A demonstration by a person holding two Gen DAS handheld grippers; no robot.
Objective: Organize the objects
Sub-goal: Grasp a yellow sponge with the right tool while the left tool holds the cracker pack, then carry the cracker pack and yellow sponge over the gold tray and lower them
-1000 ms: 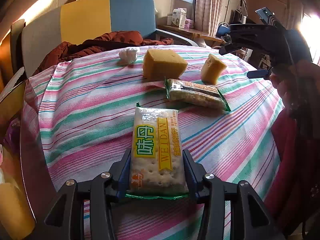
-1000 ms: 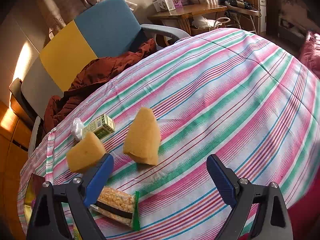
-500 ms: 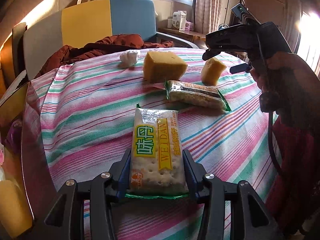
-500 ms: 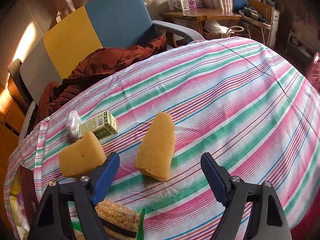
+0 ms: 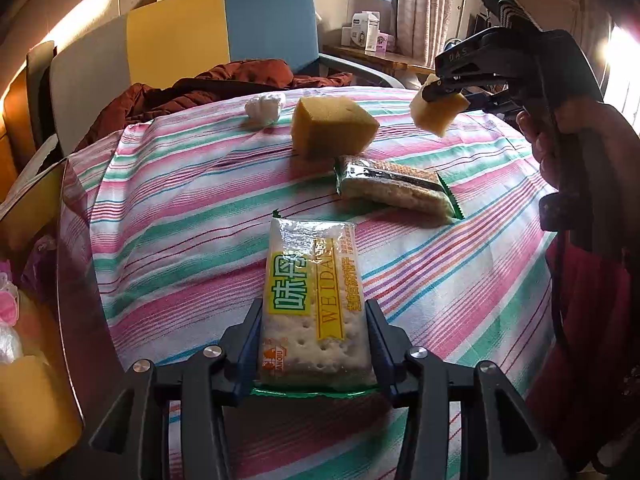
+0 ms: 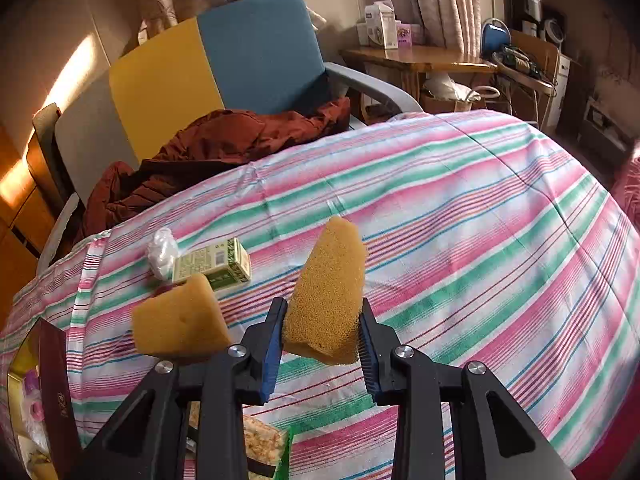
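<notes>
The right gripper [image 6: 322, 334] is clamped on a light, squashy sponge wedge [image 6: 328, 296]; the left gripper [image 5: 314, 344] pinches the brittle cracker packet [image 5: 314, 304] by its sides.

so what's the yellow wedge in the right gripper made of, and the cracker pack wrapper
The wedge looks like soft matte sponge foam: its surface is finely pored and grainy. The cracker pack wrapper seems to be glossy clear plastic film, since it glints and the crackers show through.
</notes>
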